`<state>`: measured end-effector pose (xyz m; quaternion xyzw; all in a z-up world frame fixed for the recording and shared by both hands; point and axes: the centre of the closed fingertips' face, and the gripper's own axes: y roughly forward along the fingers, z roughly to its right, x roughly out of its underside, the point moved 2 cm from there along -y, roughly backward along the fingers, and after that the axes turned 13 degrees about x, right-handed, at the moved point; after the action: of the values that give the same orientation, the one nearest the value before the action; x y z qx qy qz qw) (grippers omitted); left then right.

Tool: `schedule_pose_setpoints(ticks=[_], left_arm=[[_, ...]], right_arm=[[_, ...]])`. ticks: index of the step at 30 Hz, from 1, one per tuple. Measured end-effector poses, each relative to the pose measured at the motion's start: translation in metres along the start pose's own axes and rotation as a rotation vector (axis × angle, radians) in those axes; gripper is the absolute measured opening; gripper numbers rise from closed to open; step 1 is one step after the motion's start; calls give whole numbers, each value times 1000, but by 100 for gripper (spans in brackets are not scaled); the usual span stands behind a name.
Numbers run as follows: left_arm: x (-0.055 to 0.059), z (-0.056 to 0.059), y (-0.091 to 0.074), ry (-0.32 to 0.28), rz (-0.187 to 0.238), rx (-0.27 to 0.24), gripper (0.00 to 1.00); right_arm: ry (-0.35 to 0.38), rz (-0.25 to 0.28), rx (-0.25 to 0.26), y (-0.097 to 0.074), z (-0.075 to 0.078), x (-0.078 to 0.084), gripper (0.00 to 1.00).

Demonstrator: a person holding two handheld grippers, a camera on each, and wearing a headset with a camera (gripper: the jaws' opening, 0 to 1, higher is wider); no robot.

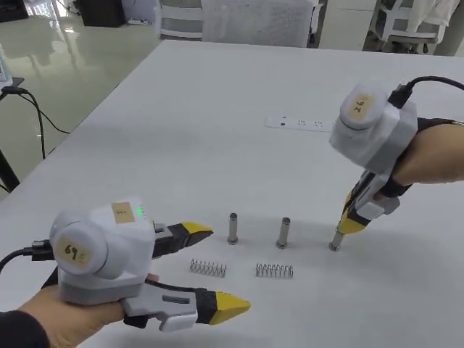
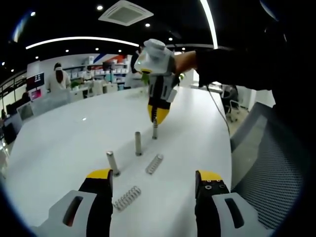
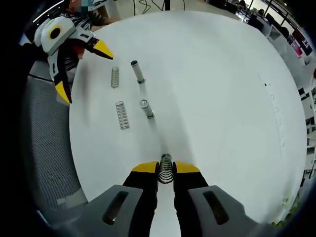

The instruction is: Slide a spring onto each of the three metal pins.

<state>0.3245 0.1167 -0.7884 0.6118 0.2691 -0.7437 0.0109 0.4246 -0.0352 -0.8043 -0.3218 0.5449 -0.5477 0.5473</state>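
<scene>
Springs (image 1: 208,268) are what the three pins are waiting for, and everything is sitting on the wide white tabletop (image 1: 217,116). The right gripper (image 1: 353,223) is hanging over the right pin (image 1: 336,239), just right of the middle pin (image 1: 283,233), with its jaws pinching the held spring (image 3: 166,169). The left gripper (image 2: 154,177) is hovering left of the middle pin and nearer the person, its jaws gaping wide and carrying nothing. A flat white power strip (image 1: 299,123) is lying well beyond the middle pin. The left pin (image 1: 233,228) is standing bare beside the middle pin, which is bare too. Two loose springs (image 1: 274,270) are lying flat, one just in front of the middle pin and one to its front left. The held spring is meeting the top of the right pin; I cannot tell if it is going on yet.

If the held spring is coming down crooked, it may catch on the pin's top and bend, or pop out of the jaws and roll away. A sideways push may knock the thin pin over.

The left gripper is wearing a round sticker (image 1: 72,251) saying "69". The right gripper's sticker (image 1: 360,106) looks like "74", but I am not sure.
</scene>
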Motion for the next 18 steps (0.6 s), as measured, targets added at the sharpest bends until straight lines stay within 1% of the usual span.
schedule_pose_setpoints(ticks=[7,18], left_arm=[[0,0,0,1,-4,0,63],[0,-1,0,2,-6,0,62]], right_arm=[[1,-19,1,13,-3,4,9],[0,-28,-6,26,-8,10,9]])
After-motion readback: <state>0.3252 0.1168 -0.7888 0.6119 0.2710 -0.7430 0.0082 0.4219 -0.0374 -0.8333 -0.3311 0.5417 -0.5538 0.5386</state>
